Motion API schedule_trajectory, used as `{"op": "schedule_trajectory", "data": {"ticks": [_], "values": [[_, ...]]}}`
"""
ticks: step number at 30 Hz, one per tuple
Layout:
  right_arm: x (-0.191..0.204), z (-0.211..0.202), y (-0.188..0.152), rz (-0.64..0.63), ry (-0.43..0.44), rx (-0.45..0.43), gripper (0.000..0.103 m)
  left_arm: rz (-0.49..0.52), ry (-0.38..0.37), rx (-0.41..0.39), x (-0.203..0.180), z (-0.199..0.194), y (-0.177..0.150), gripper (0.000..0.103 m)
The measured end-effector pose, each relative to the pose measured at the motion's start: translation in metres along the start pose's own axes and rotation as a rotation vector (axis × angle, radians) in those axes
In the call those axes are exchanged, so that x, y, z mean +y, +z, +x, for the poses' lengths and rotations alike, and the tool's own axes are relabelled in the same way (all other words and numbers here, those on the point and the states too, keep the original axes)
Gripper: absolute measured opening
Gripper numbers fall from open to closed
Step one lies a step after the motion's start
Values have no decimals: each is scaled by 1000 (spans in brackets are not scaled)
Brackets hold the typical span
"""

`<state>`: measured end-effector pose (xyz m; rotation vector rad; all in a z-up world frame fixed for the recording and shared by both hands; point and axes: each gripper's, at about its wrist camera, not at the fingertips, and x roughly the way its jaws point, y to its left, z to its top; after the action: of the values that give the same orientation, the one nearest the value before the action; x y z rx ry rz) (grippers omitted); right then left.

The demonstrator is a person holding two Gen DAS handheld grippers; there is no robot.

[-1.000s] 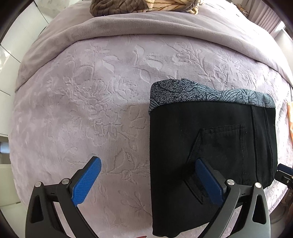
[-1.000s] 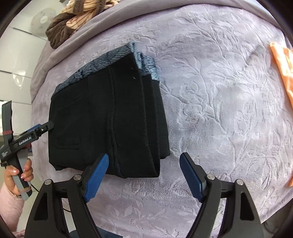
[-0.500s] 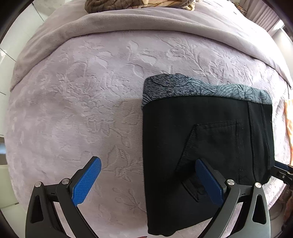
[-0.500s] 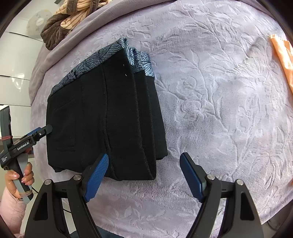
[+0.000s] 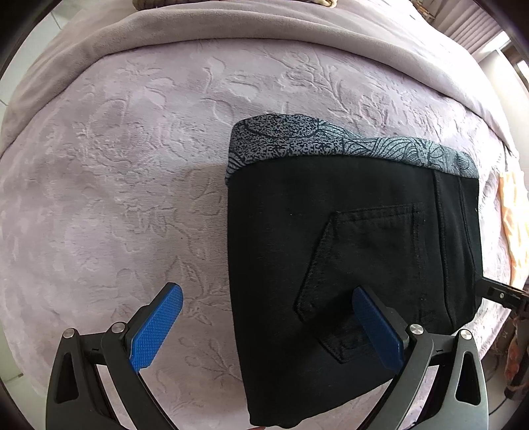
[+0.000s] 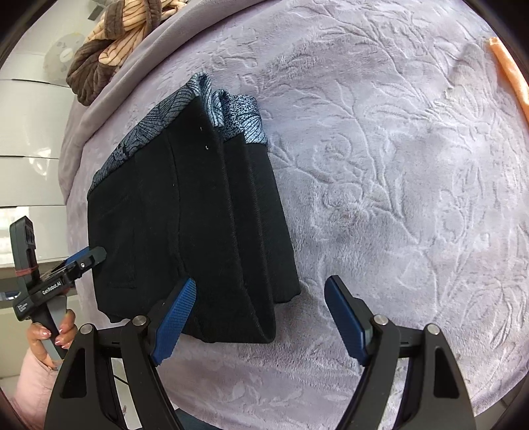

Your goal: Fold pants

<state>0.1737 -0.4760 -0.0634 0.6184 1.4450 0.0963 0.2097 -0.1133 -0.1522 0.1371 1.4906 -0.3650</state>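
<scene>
The black pants lie folded in a compact stack on the lilac bedspread, with a grey patterned waistband at the far edge and a back pocket on top. They also show in the right wrist view. My left gripper is open and empty, straddling the stack's left near edge, its right finger over the pocket. My right gripper is open and empty at the stack's near right corner. The left gripper also shows in the right wrist view, at the stack's left side.
A brown and tan striped garment lies at the far end of the bed. An orange cloth lies at the right edge. A plain grey blanket covers the far part. White cabinets stand left of the bed.
Both grippers have drawn slightly back and shifted; the pants look a little farther and more centred in the views. The stack has not moved and both grippers stay open.
</scene>
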Motion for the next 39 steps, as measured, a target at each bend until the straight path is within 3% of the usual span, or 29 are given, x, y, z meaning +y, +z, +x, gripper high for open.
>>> {"op": "schedule_trajectory", "data": {"ticks": [8, 12, 21, 25, 26, 31, 34, 39], "values": [[-3, 3, 14, -36, 50, 1, 83, -17, -139, 29, 23, 13, -2, 103], [-9, 11, 25, -27, 141, 12, 83, -12, -190, 31, 21, 20, 2, 103], [-16, 47, 58, -13, 375, 34, 83, -4, -219, -8, 1, 34, 14, 103], [-13, 63, 68, -1, 414, 61, 82, -19, -214, -15, 4, 34, 12, 103], [-13, 64, 65, 15, 416, 66, 77, -19, -208, -21, 1, 33, 13, 102], [-10, 51, 57, 35, 448, 63, 57, -22, -229, -102, -1, 5, -2, 66], [-9, 38, 51, 47, 504, 55, 50, -27, -254, -120, 1, -10, -8, 58], [5, 21, 33, 52, 563, 61, 50, -9, -249, -124, 4, -38, -30, 58]]}}
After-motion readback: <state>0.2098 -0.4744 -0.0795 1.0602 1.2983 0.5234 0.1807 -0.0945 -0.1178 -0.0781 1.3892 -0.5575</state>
